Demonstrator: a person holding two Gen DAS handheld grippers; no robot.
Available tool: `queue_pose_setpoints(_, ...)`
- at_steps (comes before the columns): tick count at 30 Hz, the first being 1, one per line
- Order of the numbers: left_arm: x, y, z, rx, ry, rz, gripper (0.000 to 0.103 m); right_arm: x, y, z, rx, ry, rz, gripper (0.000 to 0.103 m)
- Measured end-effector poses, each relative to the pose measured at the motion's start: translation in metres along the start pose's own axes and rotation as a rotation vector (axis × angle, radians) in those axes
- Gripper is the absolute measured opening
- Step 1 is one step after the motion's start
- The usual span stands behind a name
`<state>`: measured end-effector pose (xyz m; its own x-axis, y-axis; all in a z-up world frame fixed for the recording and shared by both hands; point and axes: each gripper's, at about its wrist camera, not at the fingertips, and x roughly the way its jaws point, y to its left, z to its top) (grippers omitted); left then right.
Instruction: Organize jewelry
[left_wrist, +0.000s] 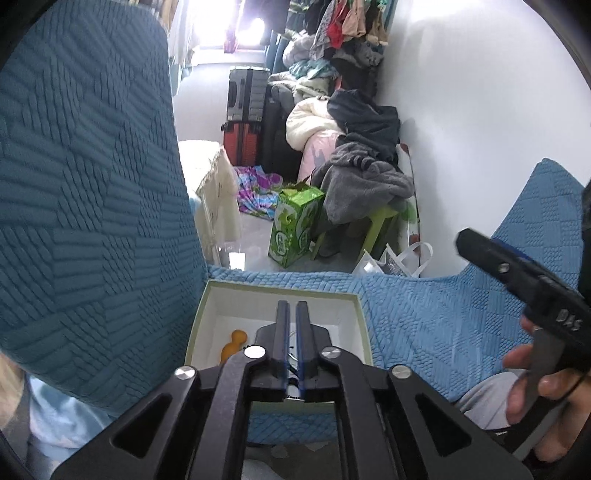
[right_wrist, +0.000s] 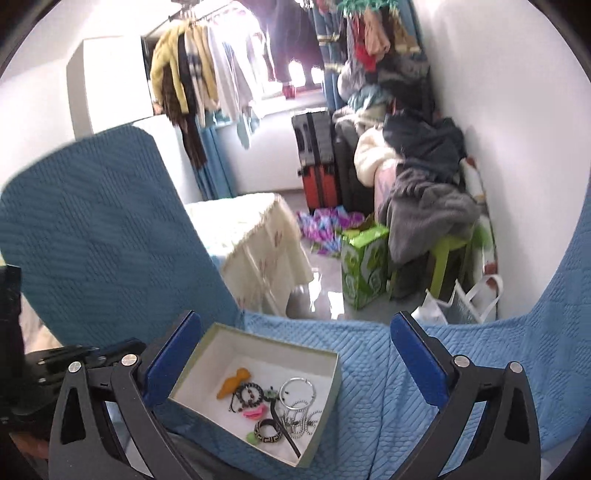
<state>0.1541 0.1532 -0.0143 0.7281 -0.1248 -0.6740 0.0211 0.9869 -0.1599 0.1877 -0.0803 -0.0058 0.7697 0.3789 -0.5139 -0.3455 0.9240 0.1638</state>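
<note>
- Shallow square cardboard box, white inside, sits on quilted blue cover.
- In it: orange gourd-shaped piece, beaded bracelet, thin metal hoop, patterned black-gold ring, ball chains.
- Left gripper over box: flat blue-edged jaws nearly together, narrow gap, nothing clamped.
- Right gripper: jaws wide apart, empty, above the box.

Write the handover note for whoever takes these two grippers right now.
Left gripper: fingers nearly shut, nothing visibly held, above the box.
Right gripper: wide open, empty, box below between its fingers.
Box sits open on the blue sofa cover. Inside: orange piece, bead bracelet, silver ring, patterned ring, chains.
Done: jewelry gathered in the box.
Left: I see none outside; a lid is not in view.
</note>
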Motion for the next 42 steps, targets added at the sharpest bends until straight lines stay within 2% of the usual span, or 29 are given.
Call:
queue_pose_setpoints(1,-0.005,-0.003,0.002,0.006,-0.005,-0.002,0.021,-0.006,0.0,0.002,0.001,-0.006,-0.001,0.103)
queue_pose_setpoints(3,-0.015,-0.008,0.003,0.009,-0.028,-0.007,0.055,-0.021,-0.002,0.007,0.006,-0.019,-0.002,0.103)
queue_pose_setpoints(5,-0.026,-0.013,0.003,0.017,-0.057,-0.005,0.064,-0.035,-0.004,0.01,0.015,-0.039,0.003,0.103)
queue_pose_setpoints(11,-0.054,-0.029,0.004,0.046,-0.098,0.01,0.067,-0.076,-0.008,0.01,0.029,-0.103,-0.016,0.103)
queue_pose_setpoints(14,-0.07,-0.034,-0.001,0.048,-0.133,0.019,0.082,-0.094,-0.005,0.0,0.034,-0.163,-0.093,0.103)
queue_pose_setpoints(17,-0.082,-0.038,-0.008,0.055,-0.152,0.033,0.083,-0.104,0.0,-0.015,0.021,-0.159,-0.095,0.103)
queue_pose_setpoints(25,-0.089,-0.037,-0.032,0.021,-0.133,0.044,0.083,-0.102,-0.007,-0.058,0.07,-0.04,-0.111,0.103)
queue_pose_setpoints(28,-0.087,-0.042,-0.039,0.037,-0.12,0.049,0.083,-0.101,-0.01,-0.07,0.075,-0.01,-0.124,0.103)
queue_pose_setpoints(32,-0.086,-0.051,-0.053,0.075,-0.098,0.045,0.083,-0.105,-0.011,-0.086,0.065,-0.013,-0.167,0.103)
queue_pose_setpoints(37,-0.077,-0.046,-0.064,0.054,-0.071,0.063,0.083,-0.1,-0.018,-0.103,0.075,0.042,-0.185,0.103)
queue_pose_setpoints(42,-0.062,-0.041,-0.072,0.069,-0.03,0.117,0.083,-0.096,-0.021,-0.117,0.066,0.045,-0.199,0.103)
